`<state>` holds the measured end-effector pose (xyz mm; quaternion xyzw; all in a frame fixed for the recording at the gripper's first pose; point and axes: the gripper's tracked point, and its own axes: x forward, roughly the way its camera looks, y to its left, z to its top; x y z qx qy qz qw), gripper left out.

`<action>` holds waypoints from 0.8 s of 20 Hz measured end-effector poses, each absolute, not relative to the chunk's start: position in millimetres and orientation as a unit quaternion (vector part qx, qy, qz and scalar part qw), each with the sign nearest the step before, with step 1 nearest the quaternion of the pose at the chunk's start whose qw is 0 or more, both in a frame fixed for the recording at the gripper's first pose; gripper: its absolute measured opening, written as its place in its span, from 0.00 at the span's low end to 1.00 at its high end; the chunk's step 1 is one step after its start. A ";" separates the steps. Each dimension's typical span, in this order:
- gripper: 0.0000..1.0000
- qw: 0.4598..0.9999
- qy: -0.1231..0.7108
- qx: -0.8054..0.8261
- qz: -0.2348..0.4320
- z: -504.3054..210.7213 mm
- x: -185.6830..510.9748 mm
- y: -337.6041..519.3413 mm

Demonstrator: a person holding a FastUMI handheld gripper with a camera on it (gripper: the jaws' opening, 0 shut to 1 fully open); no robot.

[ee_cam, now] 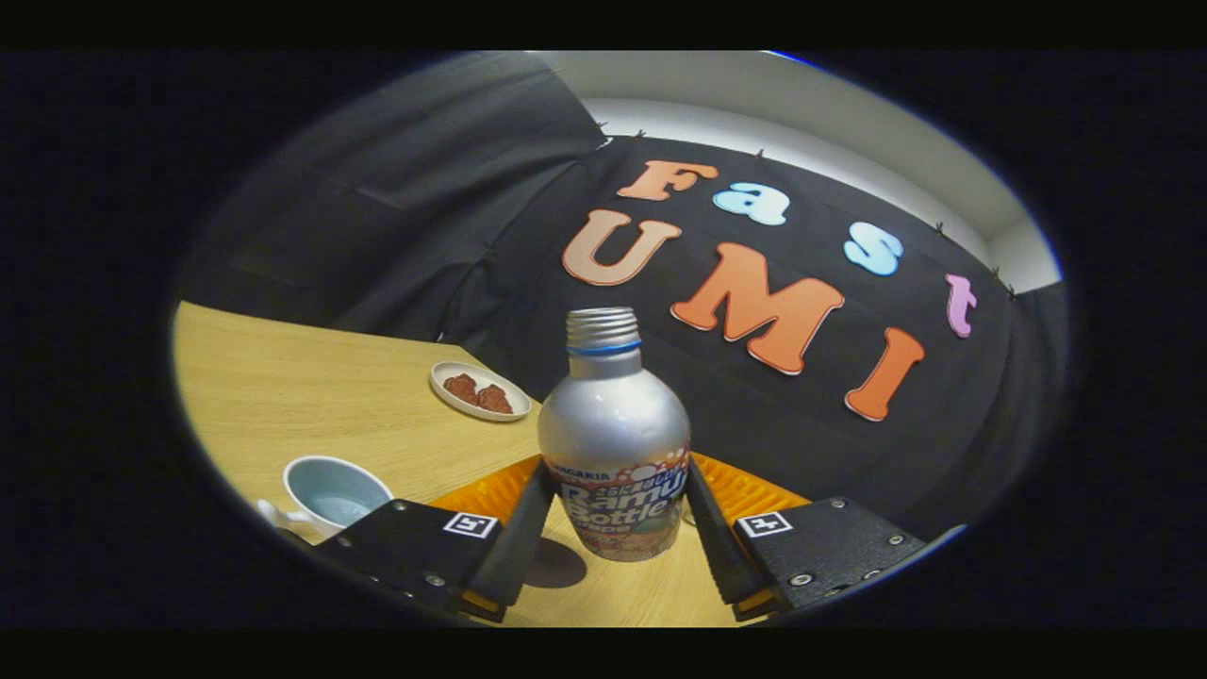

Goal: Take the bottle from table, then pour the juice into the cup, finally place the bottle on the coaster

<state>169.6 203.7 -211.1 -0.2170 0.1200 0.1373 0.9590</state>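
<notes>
1. I see one tool (pixel 615 528) with two fingers, one on each side of the bottle.
2. There is one bottle (pixel 615 443). It is silver, with a picture label low down. It stands up straight between my two fingers.
3. Both fingers press on the bottle's sides, near the label. So my tool is closed around the bottle and has hold of it.
4. The bottle has no cap on. I can see the screw rings on its neck and one blue ring under them.
5. There is a dark shadow on the surface (pixel 311 396) under the bottle, off to the left. I cannot tell if the bottle's bottom touches the surface or is a little above it.
6. There is one cup (pixel 330 495). It is pale blue inside and has one small handle. It sits on the surface left of my left finger.
7. There is one orange coaster (pixel 745 490). It lies flat just behind the bottle and my fingers.
8. There is one small white plate (pixel 448 389) farther back on the surface, beyond the cup. It has two brown, lumpy snacks (pixel 476 391) on it, side by side.
9. The surface is light wood.
</notes>
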 end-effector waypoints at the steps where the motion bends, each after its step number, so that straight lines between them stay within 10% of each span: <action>1: 0.77 0.962 0.129 -0.197 0.137 -215.1 171.6 203.7; 16: 0.77 0.959 0.249 -0.035 0.131 -295.2 172.9 189.5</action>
